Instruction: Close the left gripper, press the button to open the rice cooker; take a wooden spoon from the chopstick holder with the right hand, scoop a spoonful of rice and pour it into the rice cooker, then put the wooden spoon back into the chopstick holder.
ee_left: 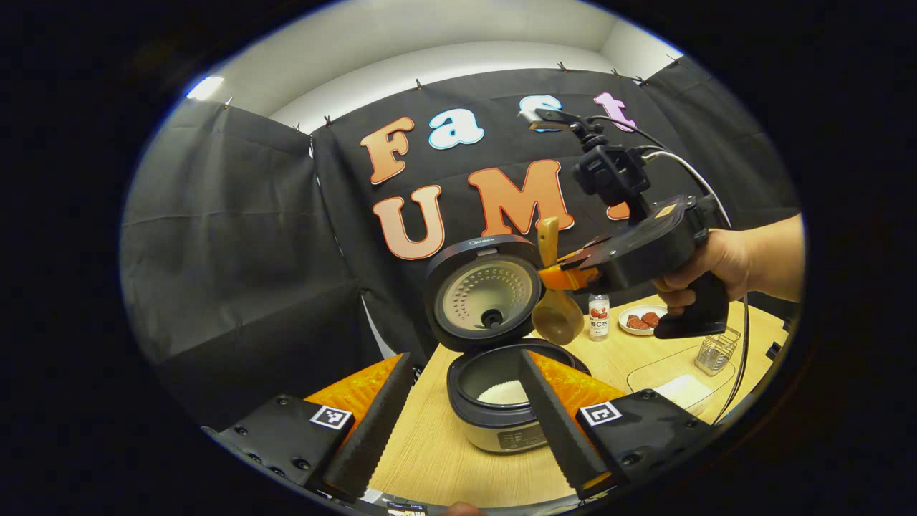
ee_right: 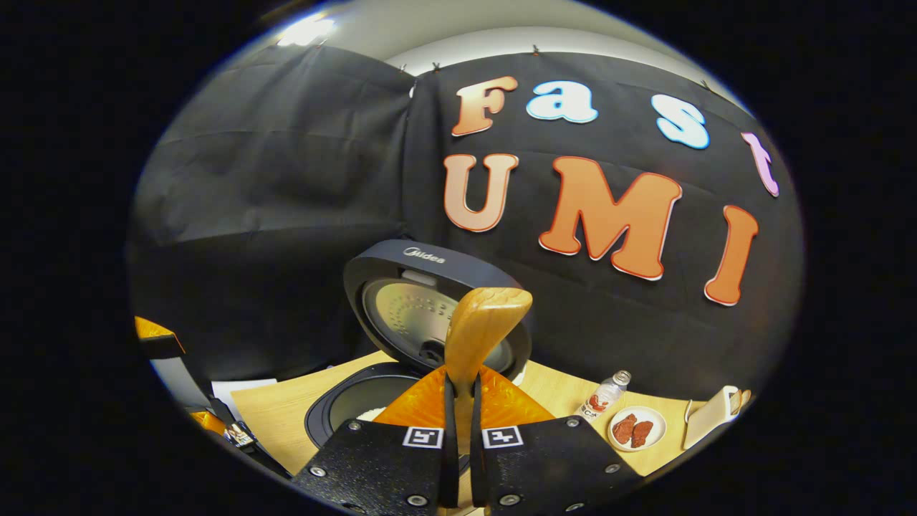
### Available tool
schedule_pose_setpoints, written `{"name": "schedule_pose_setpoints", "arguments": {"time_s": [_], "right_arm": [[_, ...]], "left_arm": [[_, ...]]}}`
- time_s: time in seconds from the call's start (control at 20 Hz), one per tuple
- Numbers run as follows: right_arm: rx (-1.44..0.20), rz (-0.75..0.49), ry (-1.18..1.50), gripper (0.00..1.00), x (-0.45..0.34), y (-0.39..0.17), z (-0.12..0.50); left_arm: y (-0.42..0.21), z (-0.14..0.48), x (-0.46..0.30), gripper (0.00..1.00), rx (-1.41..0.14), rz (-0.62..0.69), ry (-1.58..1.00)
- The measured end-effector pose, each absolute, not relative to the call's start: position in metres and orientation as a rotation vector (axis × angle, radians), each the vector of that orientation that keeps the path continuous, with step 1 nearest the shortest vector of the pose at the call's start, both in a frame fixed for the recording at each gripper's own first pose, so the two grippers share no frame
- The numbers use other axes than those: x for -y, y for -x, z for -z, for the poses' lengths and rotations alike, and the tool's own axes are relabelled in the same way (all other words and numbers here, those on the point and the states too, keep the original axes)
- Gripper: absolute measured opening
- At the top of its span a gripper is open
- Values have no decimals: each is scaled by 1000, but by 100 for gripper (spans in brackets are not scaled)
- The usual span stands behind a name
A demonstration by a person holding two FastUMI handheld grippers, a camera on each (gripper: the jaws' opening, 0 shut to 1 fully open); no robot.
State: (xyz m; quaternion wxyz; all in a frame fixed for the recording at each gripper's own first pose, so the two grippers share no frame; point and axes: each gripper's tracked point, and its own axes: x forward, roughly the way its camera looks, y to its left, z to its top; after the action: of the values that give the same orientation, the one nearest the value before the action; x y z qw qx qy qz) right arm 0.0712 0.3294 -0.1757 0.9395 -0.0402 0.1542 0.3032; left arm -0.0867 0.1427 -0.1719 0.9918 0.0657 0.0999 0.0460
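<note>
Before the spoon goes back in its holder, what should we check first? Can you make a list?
1. Cooker lid open: ok.
2. Rice in the pot: ok, a white heap lies inside.
3. Right gripper holds the spoon: ok, jaws closed on its handle.
4. Spoon emptied: cannot tell, though its bowl hangs down above the pot.
5. Holder free to take the spoon: ok, the wire basket stands on the table at the far right with nothing across it.
6. Left gripper out of the way: ok, open and low near the cooker.
</note>
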Motion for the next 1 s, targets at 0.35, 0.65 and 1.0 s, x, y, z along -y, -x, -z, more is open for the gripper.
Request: {"name": "schedule_pose_setpoints", "arguments": {"time_s": [0.35, 0.65, 1.0], "right_arm": [[-404, -427, -9, 6, -207, -68, 193], [-478, -262, -47, 6, -111, -54, 222], [-550, -118, -75, 6, -26, -34, 259]], "left_arm": [[81, 168, -108, 100, -193, -43, -139], [76, 169, -75, 100, -207, 1, -141], [71, 172, -51, 100, -230, 12, -143]]}}
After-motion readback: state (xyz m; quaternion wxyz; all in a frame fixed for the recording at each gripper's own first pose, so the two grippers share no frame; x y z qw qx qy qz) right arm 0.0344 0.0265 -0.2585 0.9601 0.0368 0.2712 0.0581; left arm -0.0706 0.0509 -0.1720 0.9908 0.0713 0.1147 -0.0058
